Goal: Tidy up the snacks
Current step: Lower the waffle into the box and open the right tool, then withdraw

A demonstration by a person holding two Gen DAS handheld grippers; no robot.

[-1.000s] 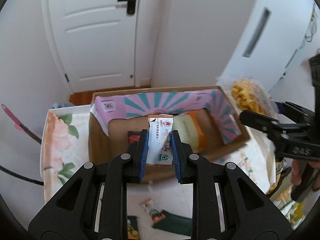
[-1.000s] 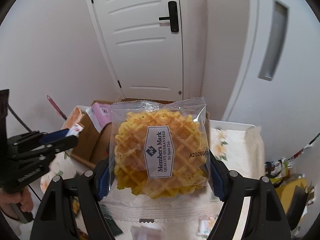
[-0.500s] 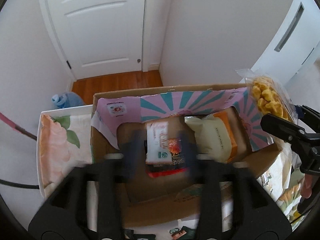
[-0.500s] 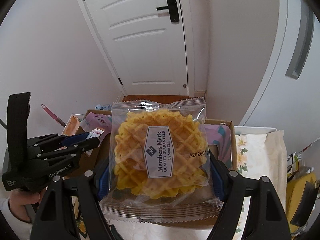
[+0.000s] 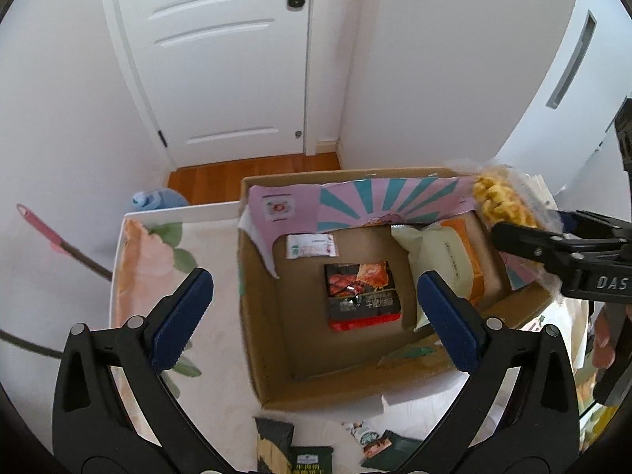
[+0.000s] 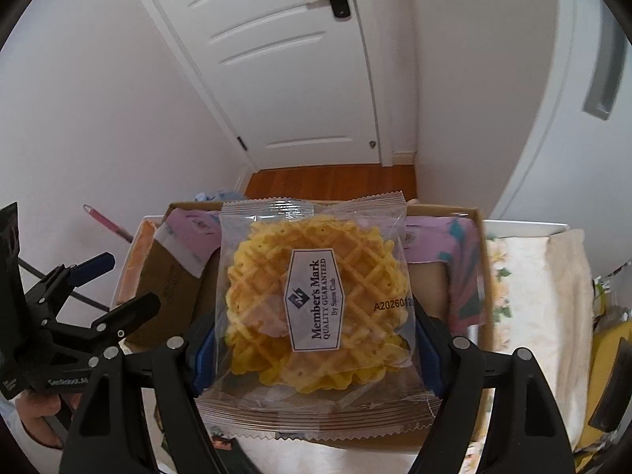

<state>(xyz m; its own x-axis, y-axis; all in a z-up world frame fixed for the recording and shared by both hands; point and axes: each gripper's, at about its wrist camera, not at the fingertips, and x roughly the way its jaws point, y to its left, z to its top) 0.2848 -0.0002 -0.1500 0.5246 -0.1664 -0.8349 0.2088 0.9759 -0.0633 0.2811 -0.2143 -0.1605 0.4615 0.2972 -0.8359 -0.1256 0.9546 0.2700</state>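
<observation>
My left gripper [image 5: 316, 308] is open and empty above the cardboard box [image 5: 347, 387]. In the box lie a small white snack packet [image 5: 310, 245] at the back, a red and black packet [image 5: 361, 296] in the middle and a pale green and orange bag [image 5: 446, 252] at the right. My right gripper [image 6: 316, 351] is shut on a clear waffle cookie packet [image 6: 316, 300] and holds it above the box [image 6: 170, 276]; the packet also shows in the left wrist view [image 5: 501, 201] over the box's right wall. The left gripper also shows in the right wrist view [image 6: 106, 288].
The box stands on a floral tablecloth [image 5: 146, 260]. Dark snack packets [image 5: 292, 450] and a small packet [image 5: 367, 434] lie on the table in front of the box. A white door [image 5: 221, 59], wood floor [image 5: 252, 172] and a blue bottle [image 5: 154, 199] are beyond.
My left gripper opened and let go of the small white packet, which now lies at the back of the box. My right gripper carried the waffle packet forward over the box.
</observation>
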